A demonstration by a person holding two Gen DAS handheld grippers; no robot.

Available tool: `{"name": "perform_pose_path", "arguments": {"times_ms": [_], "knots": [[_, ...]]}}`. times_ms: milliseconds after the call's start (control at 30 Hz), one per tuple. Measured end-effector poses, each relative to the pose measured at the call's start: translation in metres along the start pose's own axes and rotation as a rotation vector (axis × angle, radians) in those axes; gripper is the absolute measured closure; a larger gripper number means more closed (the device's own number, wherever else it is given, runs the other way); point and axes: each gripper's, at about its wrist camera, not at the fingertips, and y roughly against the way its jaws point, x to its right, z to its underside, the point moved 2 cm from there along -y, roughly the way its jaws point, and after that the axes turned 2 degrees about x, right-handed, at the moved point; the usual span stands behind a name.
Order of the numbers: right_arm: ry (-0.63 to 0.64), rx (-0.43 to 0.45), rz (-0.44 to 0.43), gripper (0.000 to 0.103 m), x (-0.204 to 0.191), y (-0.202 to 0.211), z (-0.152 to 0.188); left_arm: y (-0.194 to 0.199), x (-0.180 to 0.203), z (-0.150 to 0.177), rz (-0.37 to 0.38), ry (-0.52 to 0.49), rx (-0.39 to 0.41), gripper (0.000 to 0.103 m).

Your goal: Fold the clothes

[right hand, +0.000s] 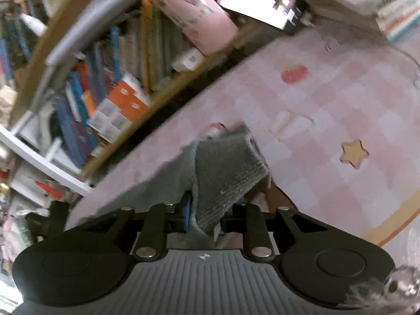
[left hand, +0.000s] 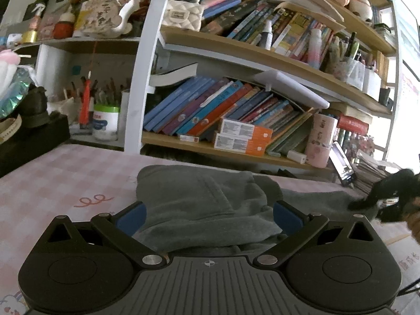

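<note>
A grey fleece garment (left hand: 199, 204) lies bunched on the pink checked tablecloth (left hand: 52, 181). My left gripper (left hand: 208, 216) is open, its blue-padded fingers (left hand: 132, 216) standing wide on either side of the garment's folded end. My right gripper (right hand: 203, 216) is shut on the garment's ribbed cuff (right hand: 225, 168) and holds it lifted above the cloth; the view is tilted and blurred. The right gripper also shows at the far right of the left wrist view (left hand: 388, 194), over the garment's other end.
A bookshelf (left hand: 236, 147) packed with books, orange boxes and a pink roll stands right behind the table. A black box (left hand: 31, 141) and pen pots sit at the back left. A stack of books and a phone (left hand: 341, 162) lie at the back right.
</note>
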Motion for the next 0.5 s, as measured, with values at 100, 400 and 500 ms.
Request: {"name": "perform_pose_path", "arguments": {"times_ms": [100,400,500], "knots": [[0.071,0.034,-0.042,0.085,-0.030,0.016,-0.006,0.003,0.001,-0.001,-0.009,-0.013,0.019,0.000],[0.352,0.083,-0.202,0.085,-0.165,0.031,0.002,0.022,-0.014,-0.011,-0.043,0.066,0.143,0.000],[0.466,0.065,-0.262,0.085,-0.211,0.027,0.018,0.034,-0.023,-0.014,-0.061,0.124,0.231,0.000]]}}
